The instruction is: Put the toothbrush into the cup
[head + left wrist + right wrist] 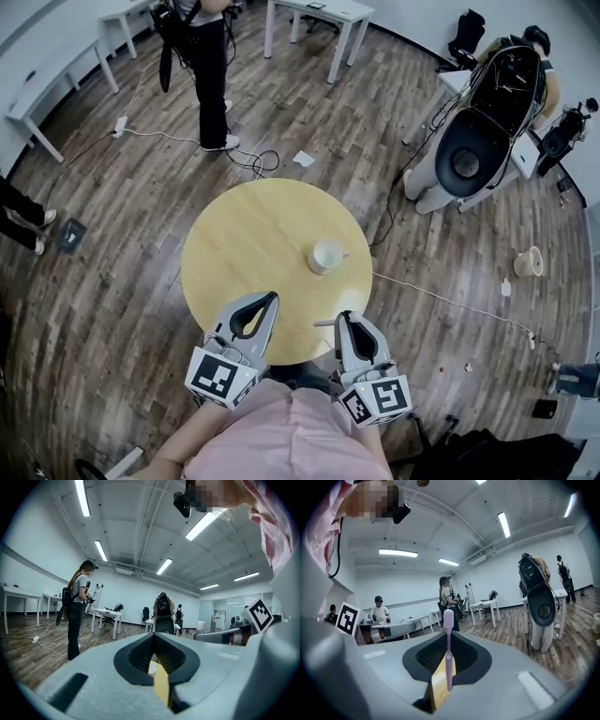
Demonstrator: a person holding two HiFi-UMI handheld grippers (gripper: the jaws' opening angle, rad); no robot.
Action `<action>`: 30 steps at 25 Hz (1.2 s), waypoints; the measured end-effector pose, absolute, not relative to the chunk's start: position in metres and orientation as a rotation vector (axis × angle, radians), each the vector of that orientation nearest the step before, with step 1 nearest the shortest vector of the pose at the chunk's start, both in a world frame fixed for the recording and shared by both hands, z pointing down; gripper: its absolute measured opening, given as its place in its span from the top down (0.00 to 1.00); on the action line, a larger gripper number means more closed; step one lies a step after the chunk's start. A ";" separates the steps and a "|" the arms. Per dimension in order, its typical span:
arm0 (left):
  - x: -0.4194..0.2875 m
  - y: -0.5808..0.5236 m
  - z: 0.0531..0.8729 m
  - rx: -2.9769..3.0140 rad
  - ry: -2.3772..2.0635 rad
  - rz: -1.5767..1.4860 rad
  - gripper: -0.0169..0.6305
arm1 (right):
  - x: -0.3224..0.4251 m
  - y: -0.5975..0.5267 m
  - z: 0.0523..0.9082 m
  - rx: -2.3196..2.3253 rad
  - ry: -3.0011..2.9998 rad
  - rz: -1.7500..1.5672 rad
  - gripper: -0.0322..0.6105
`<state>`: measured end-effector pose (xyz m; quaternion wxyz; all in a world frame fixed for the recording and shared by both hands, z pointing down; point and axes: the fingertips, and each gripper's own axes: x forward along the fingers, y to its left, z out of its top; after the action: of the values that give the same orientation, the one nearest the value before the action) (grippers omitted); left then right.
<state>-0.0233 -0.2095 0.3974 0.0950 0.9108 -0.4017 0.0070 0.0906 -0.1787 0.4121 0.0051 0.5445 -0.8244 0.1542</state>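
A white cup (pixel 326 256) stands on the round yellow table (pixel 244 244), right of its middle. My right gripper (pixel 343 319) hovers over the table's near edge, shut on a pale pink toothbrush (pixel 448 644). In the right gripper view the brush stands upright between the jaws with its head above the tips; in the head view its end (pixel 323 322) pokes out to the left. My left gripper (pixel 273 298) is beside it over the near edge, shut with nothing in it. In the left gripper view its jaws (pixel 153 635) meet, and a sliver of the cup (pixel 152 668) shows through the gap.
A person (pixel 211 66) stands beyond the table on the wooden floor, with a cable (pixel 253 159) trailing near their feet. White desks (pixel 319 14) line the far side. A black and white machine (pixel 473 141) stands at the right, and a paper cup (pixel 530 262) lies on the floor.
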 end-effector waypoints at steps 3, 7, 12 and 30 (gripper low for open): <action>-0.022 -0.210 0.401 2.691 -1.183 0.026 0.98 | 0.091 -0.180 0.415 1.699 -2.573 0.491 0.90; -0.017 -0.212 0.404 2.679 -1.168 0.023 0.98 | 0.093 -0.182 0.417 1.688 -2.562 0.506 0.90; -0.007 -0.219 0.408 2.663 -1.170 0.028 0.98 | 0.101 -0.191 0.421 1.665 -2.559 0.525 0.90; 0.033 -0.257 0.426 2.638 -1.215 0.115 0.98 | 0.128 -0.270 0.435 1.600 -2.595 0.444 0.90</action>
<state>0.0326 -0.2571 0.4257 0.1171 0.9014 -0.4151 0.0393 0.1282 -0.2700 0.4353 0.0302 0.5190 -0.8420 0.1441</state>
